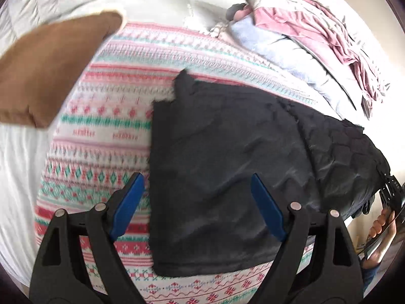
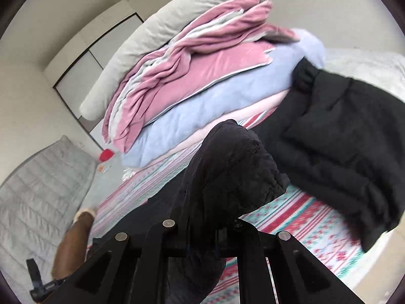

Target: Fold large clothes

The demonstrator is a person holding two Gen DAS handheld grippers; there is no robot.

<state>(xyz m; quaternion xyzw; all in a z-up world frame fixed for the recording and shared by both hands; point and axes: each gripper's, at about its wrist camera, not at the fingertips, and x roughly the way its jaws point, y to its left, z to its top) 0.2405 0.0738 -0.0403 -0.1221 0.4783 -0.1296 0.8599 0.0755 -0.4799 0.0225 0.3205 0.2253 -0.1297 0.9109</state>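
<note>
A large black garment lies on a patterned pink, white and green blanket, its left part flat with a straight edge, its quilted right part bunched. My left gripper is open above the garment's near left part, blue fingers spread, holding nothing. My right gripper is shut on a bunched fold of the black garment and lifts it above the blanket; its fingertips are hidden in the cloth. More black quilted cloth lies to the right.
A pile of pink, light blue and grey bedding is stacked at the back of the bed, also in the left wrist view. A brown item lies at the left. A grey quilted cover and a red-capped object lie beyond.
</note>
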